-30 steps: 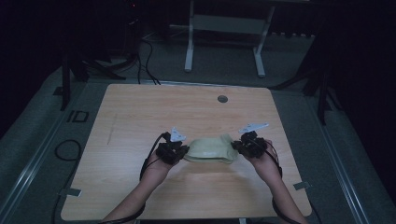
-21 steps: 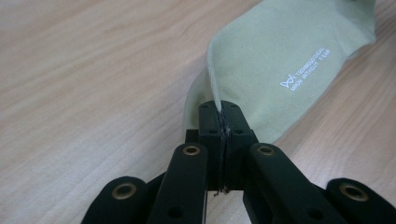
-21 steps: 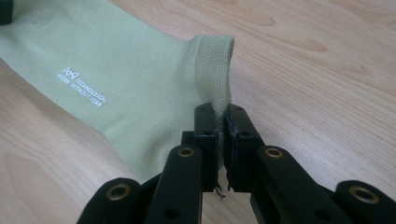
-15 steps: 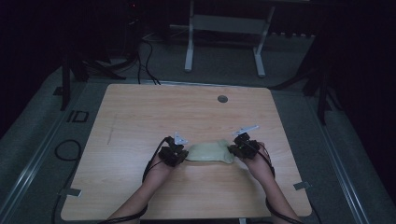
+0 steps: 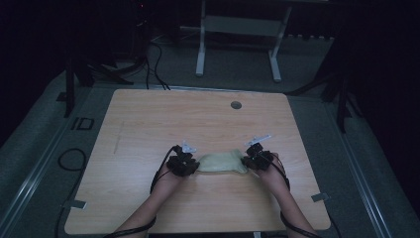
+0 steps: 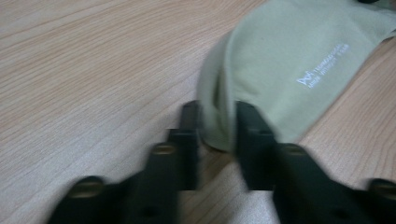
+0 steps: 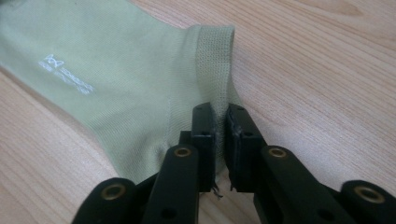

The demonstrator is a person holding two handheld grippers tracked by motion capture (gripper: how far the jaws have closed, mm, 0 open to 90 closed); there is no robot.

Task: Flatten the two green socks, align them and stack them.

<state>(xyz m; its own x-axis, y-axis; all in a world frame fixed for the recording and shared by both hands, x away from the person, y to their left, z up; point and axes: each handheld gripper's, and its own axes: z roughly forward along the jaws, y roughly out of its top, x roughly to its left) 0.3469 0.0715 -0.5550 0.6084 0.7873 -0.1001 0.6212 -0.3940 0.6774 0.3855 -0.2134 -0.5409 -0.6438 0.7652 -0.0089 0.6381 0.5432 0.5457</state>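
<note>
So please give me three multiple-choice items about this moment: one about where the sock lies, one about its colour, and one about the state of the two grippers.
1. Where does the sock lie?
A. On the near half of the table, between the two grippers
B. At the far edge, beside the round hole
C. On the floor, left of the table

2. What colour is the sock?
A. Dark blue
B. Pale green
C. Red

3. How do the grippers stand?
A. Both wide open above the sock
B. Left gripper and right gripper each shut on an end of the sock
C. One shut on the sock, the other empty on the table

Key: 1 A, the high view shows the sock stretched between the hands; 2 B, both gripper views show pale green cloth with small white print; 3 B, each gripper view shows cloth pinched between the jaws.
</note>
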